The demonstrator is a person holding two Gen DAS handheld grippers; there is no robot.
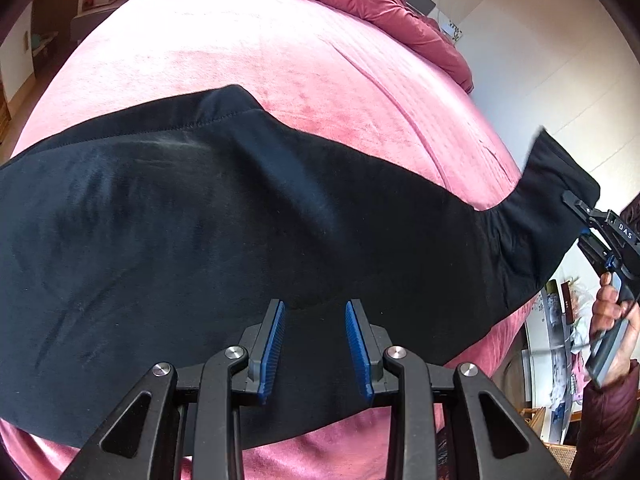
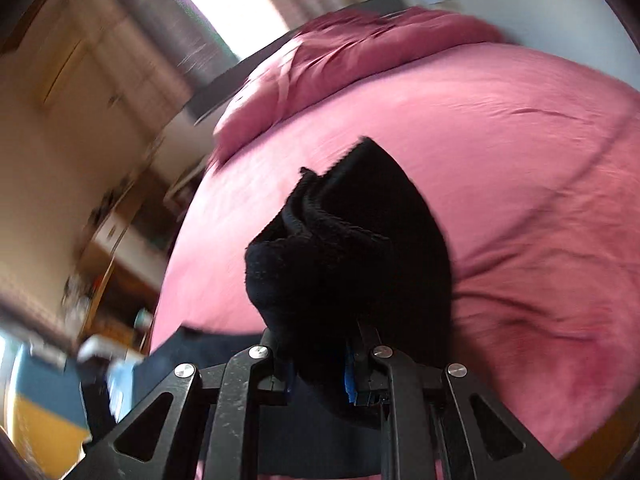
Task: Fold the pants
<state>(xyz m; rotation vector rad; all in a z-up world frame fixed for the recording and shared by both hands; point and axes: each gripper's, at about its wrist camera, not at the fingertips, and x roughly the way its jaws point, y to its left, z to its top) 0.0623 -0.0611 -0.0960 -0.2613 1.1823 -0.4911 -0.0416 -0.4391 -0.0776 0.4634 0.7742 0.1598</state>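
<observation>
Black hand-held gripper [image 1: 316, 344], blue ribbed pads [image 1: 274, 346], silver screws; hand [image 1: 612, 320], maroon padded sleeve [image 1: 604, 420]

Right wrist view, motion-blurred toward the left edge. Right tool [image 2: 316, 364] seen from behind, its jaws clamped on a bunched end of the black pants [image 2: 348, 248]. Blue pads [image 2: 349, 380] are glimpsed only at the right jaw; the rest are covered by cloth. The fabric is gathered in folds above the jaws, with a ribbed hem edge visible at the upper left of the bunch. A further dark strip of pants is seen low at left, lying on the bed [image 2: 500, 152]. The bed is covered in pink sheet, creased near the bunch. A crumpled pink duvet [image 2: 340, 52] is heaped at the far end. A bright window [image 2: 224, 4] is seen beyond.
</observation>
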